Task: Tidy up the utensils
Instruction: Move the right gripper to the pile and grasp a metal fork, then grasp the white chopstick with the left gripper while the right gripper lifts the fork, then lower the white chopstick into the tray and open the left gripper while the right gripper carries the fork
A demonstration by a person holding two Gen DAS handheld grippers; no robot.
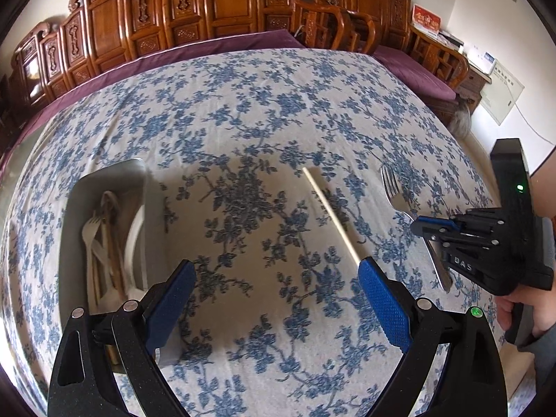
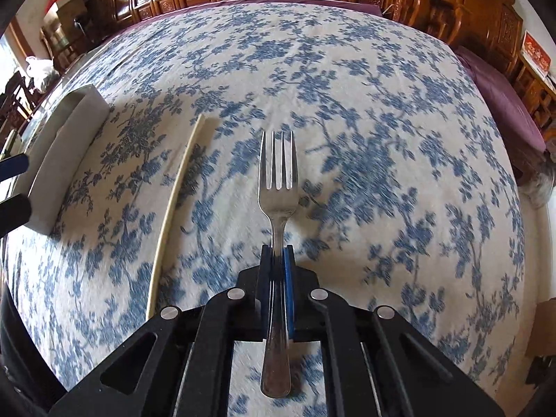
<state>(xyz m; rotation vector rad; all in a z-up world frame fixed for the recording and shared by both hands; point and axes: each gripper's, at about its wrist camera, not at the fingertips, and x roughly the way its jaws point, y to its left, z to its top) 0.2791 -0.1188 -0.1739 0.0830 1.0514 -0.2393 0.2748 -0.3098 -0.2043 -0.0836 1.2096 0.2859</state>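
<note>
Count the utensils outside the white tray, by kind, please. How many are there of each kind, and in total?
Metal fork, clamped in the right gripper: 1
Pale chopstick, lying on the floral cloth: 1
Total: 2
The left gripper is open. The pieces inside the tray are not counted.

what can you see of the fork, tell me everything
The fork looks like shiny metal, with four tines, a narrow neck and a handle that widens to a rounded end. The right gripper is shut on its handle just below the neck, blue pads on each side. The tines point away from the camera, out over the floral cloth. In the left wrist view the handle end slopes down toward the cloth; whether it touches is unclear.
</note>
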